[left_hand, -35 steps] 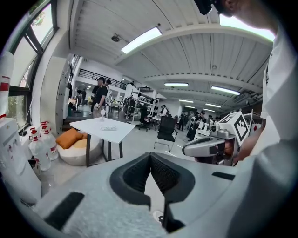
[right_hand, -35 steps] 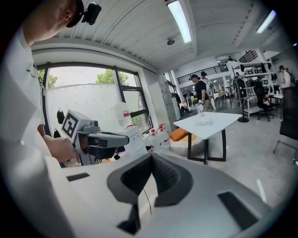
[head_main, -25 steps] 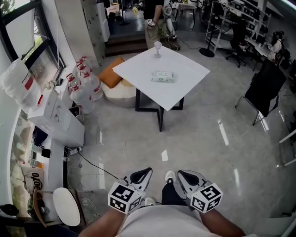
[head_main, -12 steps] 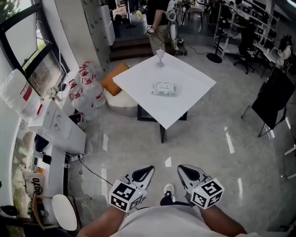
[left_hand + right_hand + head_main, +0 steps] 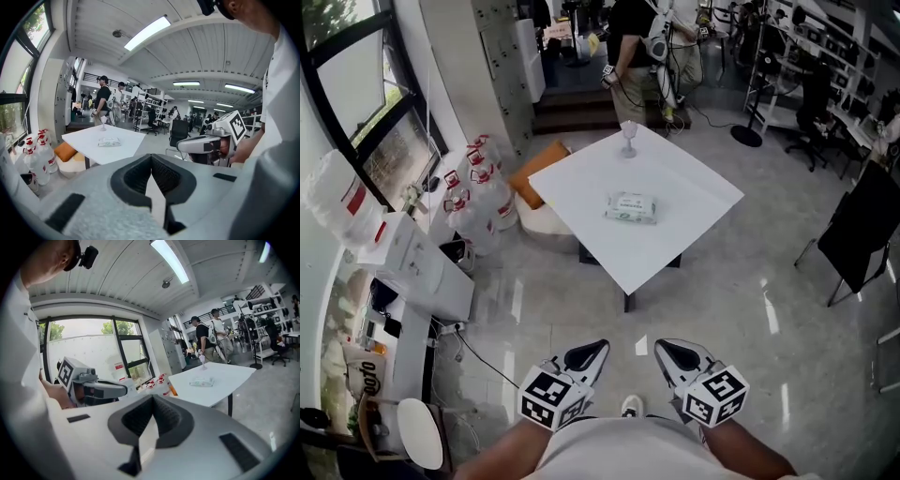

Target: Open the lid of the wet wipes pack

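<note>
Jaws closed on nothing, left gripper (image 5: 586, 358) and right gripper (image 5: 679, 357) draw nearer the pack (image 5: 630, 207), upper centre; lid not yet reached.

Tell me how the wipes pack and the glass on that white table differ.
The wipes pack lies flat near the middle of the table; the glass stands upright by its far corner. The wipes pack is wide, low and pale green; the glass is slim, taller and clear. Both sit on that table.
</note>
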### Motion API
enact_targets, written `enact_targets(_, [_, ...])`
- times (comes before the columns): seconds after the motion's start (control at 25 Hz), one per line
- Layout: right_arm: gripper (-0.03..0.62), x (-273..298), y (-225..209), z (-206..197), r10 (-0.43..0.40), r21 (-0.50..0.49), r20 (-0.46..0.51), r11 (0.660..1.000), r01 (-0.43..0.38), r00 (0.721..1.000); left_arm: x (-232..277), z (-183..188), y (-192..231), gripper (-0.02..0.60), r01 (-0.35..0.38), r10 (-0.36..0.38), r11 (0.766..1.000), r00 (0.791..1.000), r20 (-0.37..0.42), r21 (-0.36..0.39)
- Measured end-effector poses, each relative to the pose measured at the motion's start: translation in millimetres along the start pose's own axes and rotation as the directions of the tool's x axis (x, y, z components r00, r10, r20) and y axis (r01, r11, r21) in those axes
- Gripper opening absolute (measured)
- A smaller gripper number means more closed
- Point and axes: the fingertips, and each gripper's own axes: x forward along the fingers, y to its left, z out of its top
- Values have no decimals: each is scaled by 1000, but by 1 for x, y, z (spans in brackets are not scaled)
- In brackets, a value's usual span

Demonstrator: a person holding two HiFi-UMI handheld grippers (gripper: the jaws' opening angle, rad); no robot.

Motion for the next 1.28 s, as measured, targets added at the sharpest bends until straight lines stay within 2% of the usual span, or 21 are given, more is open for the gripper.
enact_targets(0.2, [6,10,-23,7,21,-2,-7,1000,-21,1000,23,8,9,9,-25,25,1000,1000,-1,-14])
enact_targets(0.72, [8,47,-59,6,29,19,-55,999,-28,998,68,13,42,9,-4,3,999,1000,-29,-38])
enact_targets(1.0, [6,92,-103,21,-11,14,-84,1000,12,996,115,33,92,9,28,-29,999,999,-24,-41])
enact_targets(1.28, [6,163,-149,63,-53,-7,-100,999,52,994,159,70,171,9,49,-49,999,998,-33,-19])
